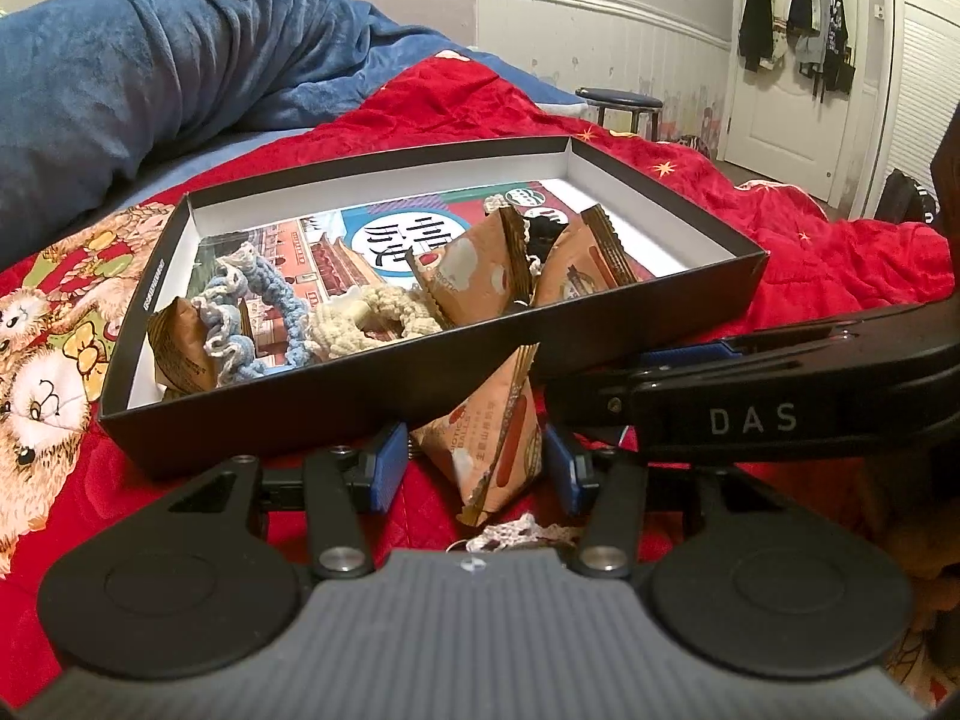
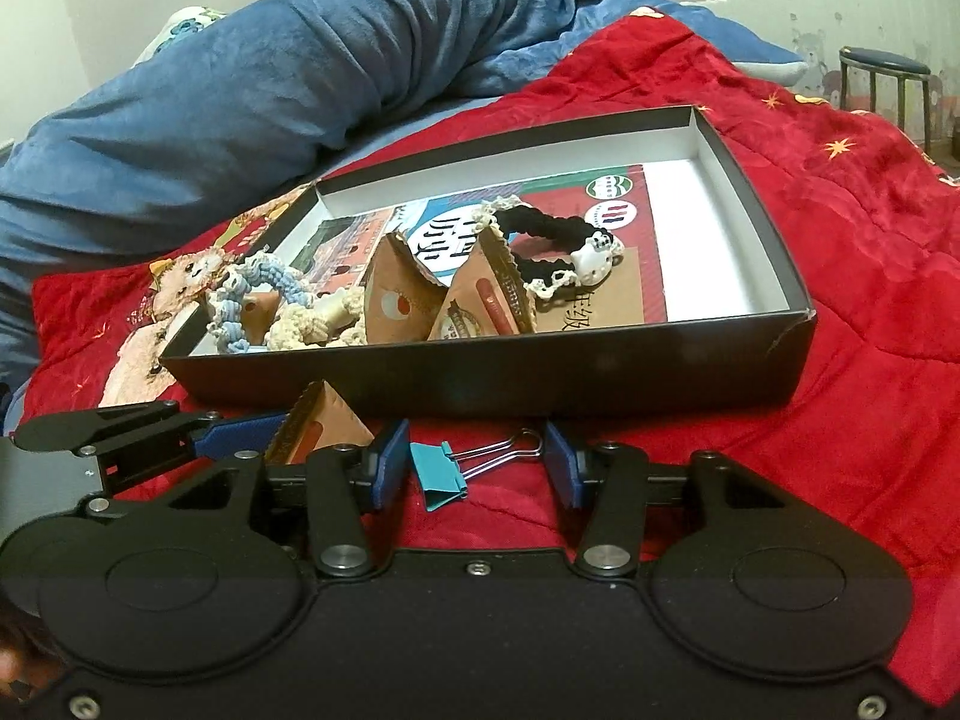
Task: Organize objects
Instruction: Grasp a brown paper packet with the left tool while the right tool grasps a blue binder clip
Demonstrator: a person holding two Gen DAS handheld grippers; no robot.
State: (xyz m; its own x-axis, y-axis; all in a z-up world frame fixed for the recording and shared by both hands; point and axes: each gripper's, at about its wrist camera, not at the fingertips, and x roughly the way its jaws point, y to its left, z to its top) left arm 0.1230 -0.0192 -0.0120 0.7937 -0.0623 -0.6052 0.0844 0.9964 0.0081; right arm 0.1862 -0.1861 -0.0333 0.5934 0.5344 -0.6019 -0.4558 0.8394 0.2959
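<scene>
From the left wrist, the left gripper [image 1: 474, 459] has its 2 blue pads on either side of a tan snack packet [image 1: 495, 444] that stands on the red blanket [image 1: 810, 252]. Both pads sit right at the packet's sides, but whether they press on it I cannot tell. Just beyond the packet is the black box [image 1: 360, 402]. Inside it lie a blue crochet scrunchie [image 1: 252, 306], a cream scrunchie [image 1: 360, 324] and more tan packets [image 1: 474, 276]. The right gripper [image 1: 690, 384] reaches in from the right, its tips near the packet's top.

From the right wrist, the right gripper [image 2: 474, 465] has its jaws spread around a teal binder clip [image 2: 441, 474] lying on the blanket [image 2: 840, 300]. No pad touches the clip; the left pad is the closer one. The box [image 2: 540, 378] stands just ahead of the tips, holding a black scrunchie [image 2: 540, 240] with a white cat charm. At the left, the other gripper's fingers [image 2: 240, 438] flank the packet [image 2: 324, 426].
</scene>
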